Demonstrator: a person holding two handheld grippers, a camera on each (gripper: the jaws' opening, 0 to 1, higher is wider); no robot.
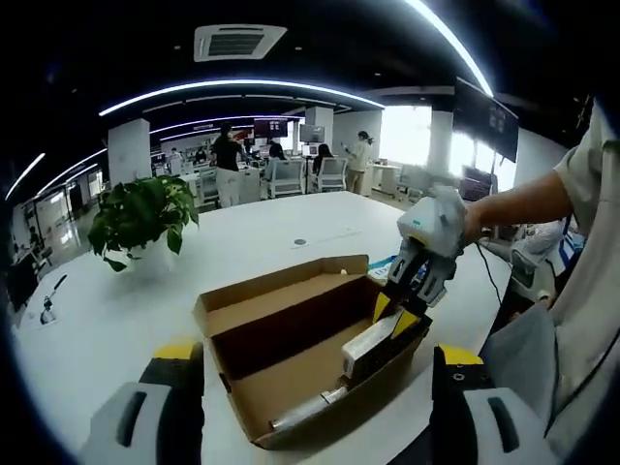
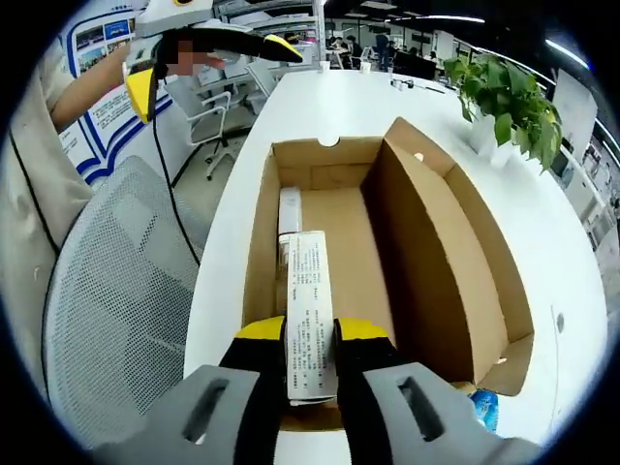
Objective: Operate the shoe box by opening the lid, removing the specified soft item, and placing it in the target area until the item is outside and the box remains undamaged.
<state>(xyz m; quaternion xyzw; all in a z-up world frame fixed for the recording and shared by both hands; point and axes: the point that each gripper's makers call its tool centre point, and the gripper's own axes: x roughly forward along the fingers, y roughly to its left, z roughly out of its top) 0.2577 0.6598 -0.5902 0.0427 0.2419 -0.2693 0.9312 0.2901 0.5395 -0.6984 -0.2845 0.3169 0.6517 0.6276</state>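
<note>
An open cardboard shoe box [image 1: 291,358] sits on the white worktop [image 1: 242,257] between my left hand-held gripper [image 1: 315,412] jaws, which stand wide apart. My right hand-held gripper [image 1: 395,315] reaches into the box from the right, clamped on a pale flat packet [image 1: 368,347] tilted against the box's wall. A potted plant [image 1: 140,218] stands behind on the worktop, well apart from the box; people [image 1: 228,165] work at desks beyond.
</note>
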